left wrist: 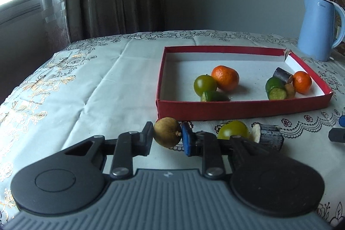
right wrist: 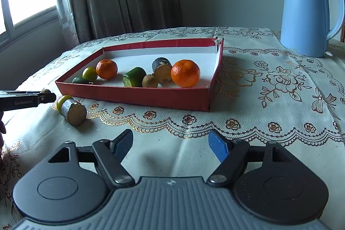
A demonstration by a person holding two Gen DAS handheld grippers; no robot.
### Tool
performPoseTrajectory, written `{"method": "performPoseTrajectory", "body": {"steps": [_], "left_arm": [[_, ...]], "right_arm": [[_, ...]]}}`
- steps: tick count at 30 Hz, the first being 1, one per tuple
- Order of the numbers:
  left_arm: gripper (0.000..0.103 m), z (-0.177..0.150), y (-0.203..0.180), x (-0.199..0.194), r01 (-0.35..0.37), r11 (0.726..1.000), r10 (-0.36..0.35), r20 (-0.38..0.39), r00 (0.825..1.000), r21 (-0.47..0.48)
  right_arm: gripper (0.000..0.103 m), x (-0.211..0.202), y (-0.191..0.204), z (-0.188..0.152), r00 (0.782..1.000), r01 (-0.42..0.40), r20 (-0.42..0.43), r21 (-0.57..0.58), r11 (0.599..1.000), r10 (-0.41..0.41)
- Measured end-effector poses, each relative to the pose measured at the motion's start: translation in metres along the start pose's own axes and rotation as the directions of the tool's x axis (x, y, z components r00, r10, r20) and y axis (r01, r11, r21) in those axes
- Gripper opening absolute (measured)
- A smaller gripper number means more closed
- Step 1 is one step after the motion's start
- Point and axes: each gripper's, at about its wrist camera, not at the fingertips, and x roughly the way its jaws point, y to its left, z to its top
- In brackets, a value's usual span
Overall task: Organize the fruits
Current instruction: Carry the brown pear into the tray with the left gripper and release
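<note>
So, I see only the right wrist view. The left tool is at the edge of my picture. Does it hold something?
Observer: Yes. The left tool is shut on a small brown fruit, one finger on each side.
Operator: Is this fruit inside the red box?
Observer: No. It is outside, in front of the near wall of the red box, at its corner.
Operator: And the hidden end of the dark piece?
Observer: The dark piece has a pale cut end that faces the green tomato.

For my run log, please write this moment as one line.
left gripper: shut on brown fruit | right gripper: open, empty | red tray: holds fruits | outside: green fruit
</note>
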Motion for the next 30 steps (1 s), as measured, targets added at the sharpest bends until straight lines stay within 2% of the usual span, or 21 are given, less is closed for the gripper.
{"method": "performPoseTrajectory", "body": {"steps": [3,8,15,20,25,26,30], "left_arm": [[0.025,0.009,-0.005,-0.007,0.021,1.000,-0.021,0.025,0.999,0.001],[0.025,0.035,-0.017,0.000,-0.027,0.999,0.026,0.048,0.999,0.028],[0.025,0.065,-0.025,0.032,-0.087,0.996,0.087,0.025,0.996,0.022],[0.027,0.075,-0.025,0.054,-0.115,0.993,0.115,-0.003,0.993,0.005],[0.052,0.077,-0.024,0.061,-0.144,0.990,0.144,-0.001,0.990,-0.001],[0.060,0.076,-0.024,0.060,-0.148,0.989,0.148,0.001,0.989,-0.003],[0.073,0.071,-0.022,0.053,-0.153,0.988,0.153,0.009,0.988,-0.002]], "right_arm": [[0.077,0.000,0.000,0.000,1.000,0.000,-0.001,0.000,1.000,0.000],[0.077,0.000,-0.002,0.000,1.000,-0.006,0.001,0.010,1.000,0.006],[0.077,-0.001,-0.004,0.000,1.000,-0.017,0.003,0.027,0.999,0.017],[0.078,-0.001,-0.005,0.000,1.000,-0.028,0.005,0.038,0.999,0.027],[0.079,-0.001,-0.008,0.000,0.999,-0.043,0.010,0.059,0.997,0.043],[0.079,-0.002,-0.009,0.000,0.999,-0.047,0.011,0.063,0.997,0.046],[0.079,-0.002,-0.011,0.000,0.998,-0.058,0.015,0.076,0.995,0.057]]}}
